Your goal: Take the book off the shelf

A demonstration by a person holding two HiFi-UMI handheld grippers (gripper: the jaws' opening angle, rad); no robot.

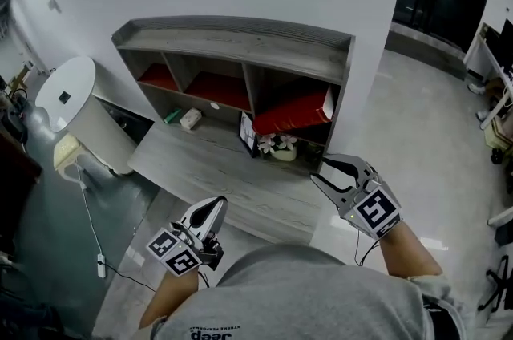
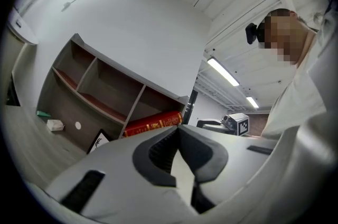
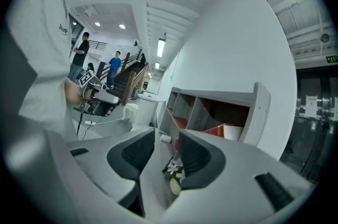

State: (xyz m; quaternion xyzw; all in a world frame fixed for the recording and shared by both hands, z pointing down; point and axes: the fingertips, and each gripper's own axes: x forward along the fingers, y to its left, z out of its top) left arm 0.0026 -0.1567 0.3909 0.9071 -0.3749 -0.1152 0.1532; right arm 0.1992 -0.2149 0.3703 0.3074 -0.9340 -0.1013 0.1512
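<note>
A thick red book [image 1: 292, 110] lies tilted in the rightmost compartment of the grey wooden shelf [image 1: 232, 38]; it also shows in the left gripper view as a red book [image 2: 153, 124] and in the right gripper view as a red book [image 3: 224, 130]. My right gripper [image 1: 321, 170] hovers just in front of and below that compartment, off the desk's right end, jaws apart and empty. In its own view the right gripper [image 3: 166, 136] points at the shelf. My left gripper [image 1: 218, 204] is held low near the desk's front edge, with its jaws shut together and empty [image 2: 177, 130].
On the desk top [image 1: 216, 174] under the shelf stand a small flower vase [image 1: 280, 146], a picture frame [image 1: 247, 134], a white lump [image 1: 190, 119] and a green item [image 1: 171, 116]. A white round stand [image 1: 68, 94] is at the left. Two people stand far off.
</note>
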